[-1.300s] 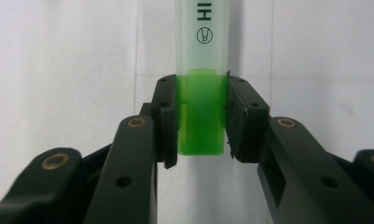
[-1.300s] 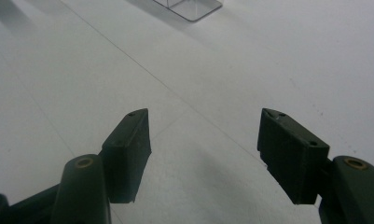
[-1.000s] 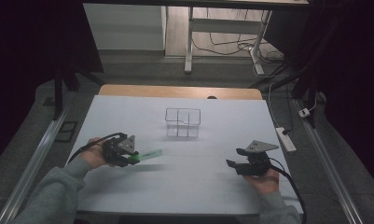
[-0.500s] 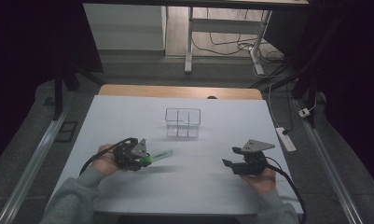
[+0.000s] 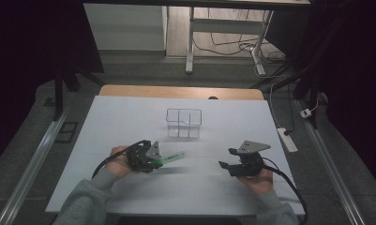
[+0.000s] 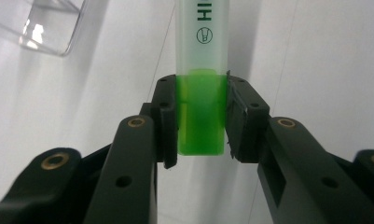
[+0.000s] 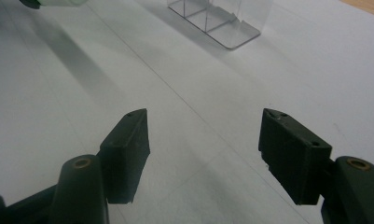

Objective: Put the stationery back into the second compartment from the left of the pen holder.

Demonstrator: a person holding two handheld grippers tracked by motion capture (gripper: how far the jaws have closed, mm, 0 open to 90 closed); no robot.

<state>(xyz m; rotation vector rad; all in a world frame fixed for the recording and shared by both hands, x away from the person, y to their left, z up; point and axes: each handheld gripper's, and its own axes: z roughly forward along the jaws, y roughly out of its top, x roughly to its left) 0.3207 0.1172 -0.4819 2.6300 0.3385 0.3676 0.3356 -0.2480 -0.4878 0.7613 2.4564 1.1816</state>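
Observation:
A green highlighter (image 5: 172,158) with a pale translucent body (image 6: 202,42) is held just above the white table. My left gripper (image 5: 154,161) is shut on its green end (image 6: 201,116), and the pen points right toward the table's middle. A clear plastic organiser with compartments (image 5: 184,123) stands at the table's centre, beyond the pen; its corner (image 6: 45,23) shows at the upper left of the left gripper view. My right gripper (image 5: 225,165) hovers at the front right, open, with nothing between its jaws (image 7: 203,140). The organiser's base (image 7: 219,23) lies far ahead of it.
The white table top (image 5: 129,112) ends in a wooden strip (image 5: 181,92) at the far edge. A power strip (image 5: 288,139) lies on the floor off the table's right side. Metal rails (image 5: 31,168) run along both sides.
My left hand has carried the highlighter rightward, toward the table's middle. The right hand has stayed nearly where it was, its jaws still wide apart.

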